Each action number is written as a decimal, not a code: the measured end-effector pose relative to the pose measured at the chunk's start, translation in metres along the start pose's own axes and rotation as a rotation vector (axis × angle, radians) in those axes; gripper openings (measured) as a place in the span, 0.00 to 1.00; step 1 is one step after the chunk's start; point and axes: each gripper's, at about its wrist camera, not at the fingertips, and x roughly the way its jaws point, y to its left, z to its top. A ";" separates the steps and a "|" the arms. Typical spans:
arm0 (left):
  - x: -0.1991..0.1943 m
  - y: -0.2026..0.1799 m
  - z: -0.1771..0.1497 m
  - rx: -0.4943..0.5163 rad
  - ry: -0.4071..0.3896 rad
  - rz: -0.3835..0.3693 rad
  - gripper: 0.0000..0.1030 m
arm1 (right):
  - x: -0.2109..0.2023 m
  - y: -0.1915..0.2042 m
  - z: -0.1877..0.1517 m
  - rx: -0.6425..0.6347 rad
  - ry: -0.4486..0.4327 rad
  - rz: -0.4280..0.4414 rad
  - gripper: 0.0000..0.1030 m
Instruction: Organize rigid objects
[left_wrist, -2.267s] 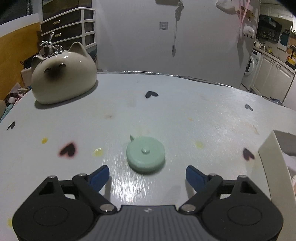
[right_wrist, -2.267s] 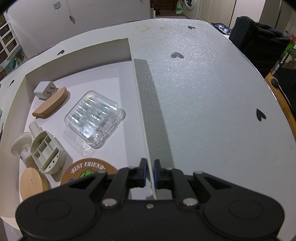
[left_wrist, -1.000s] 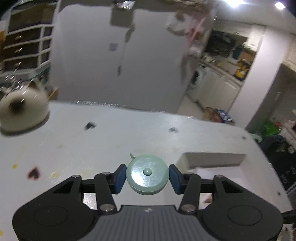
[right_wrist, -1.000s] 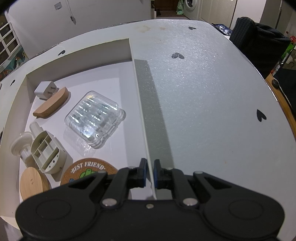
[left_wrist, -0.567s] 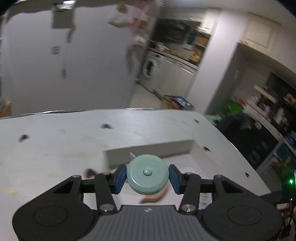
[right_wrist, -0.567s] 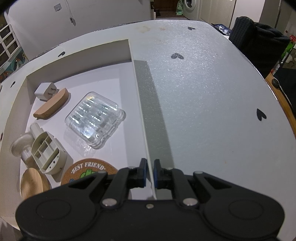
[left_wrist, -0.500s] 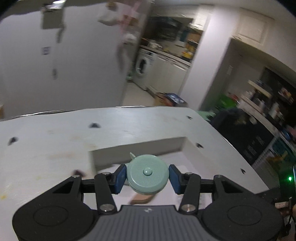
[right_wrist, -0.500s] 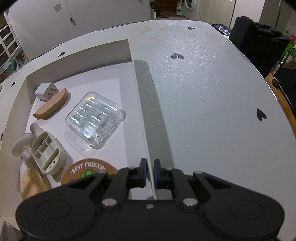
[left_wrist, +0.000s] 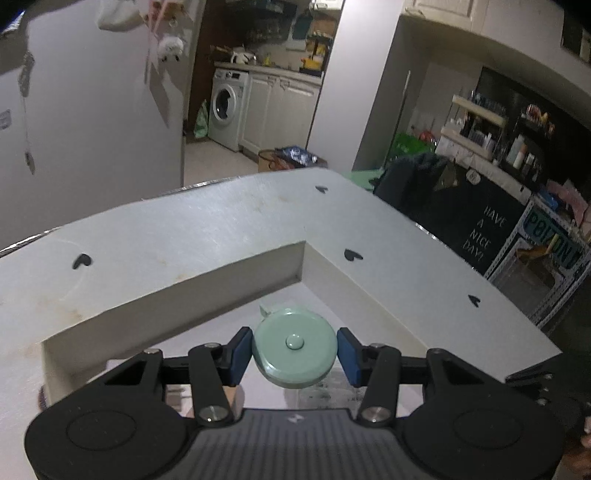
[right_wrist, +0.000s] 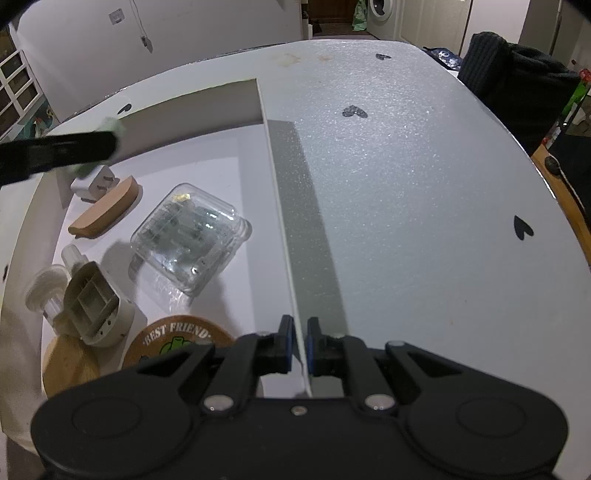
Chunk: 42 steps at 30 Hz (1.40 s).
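Coaster (right_wrist: 177, 341) ("BEST FRIEND") in box (right_wrist: 192, 107)

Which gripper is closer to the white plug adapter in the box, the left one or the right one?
Left. The left gripper, holding the green disc, hangs just above the plug adapter. The right gripper clamps the box wall at the opposite corner.

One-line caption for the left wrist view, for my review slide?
Left gripper holds a mint-green round tape measure above the white box.

White table (right_wrist: 406, 184) bears 1 shallow white box (right_wrist: 273, 192).
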 end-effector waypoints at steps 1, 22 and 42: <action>0.005 0.000 0.002 0.002 0.009 0.001 0.49 | 0.000 0.000 0.000 -0.001 0.000 0.000 0.08; 0.086 -0.002 0.031 0.069 0.116 0.040 0.56 | 0.001 0.001 -0.001 -0.005 0.001 -0.003 0.08; 0.027 -0.017 0.008 -0.058 0.117 0.045 1.00 | 0.001 0.002 -0.003 -0.004 -0.001 -0.013 0.08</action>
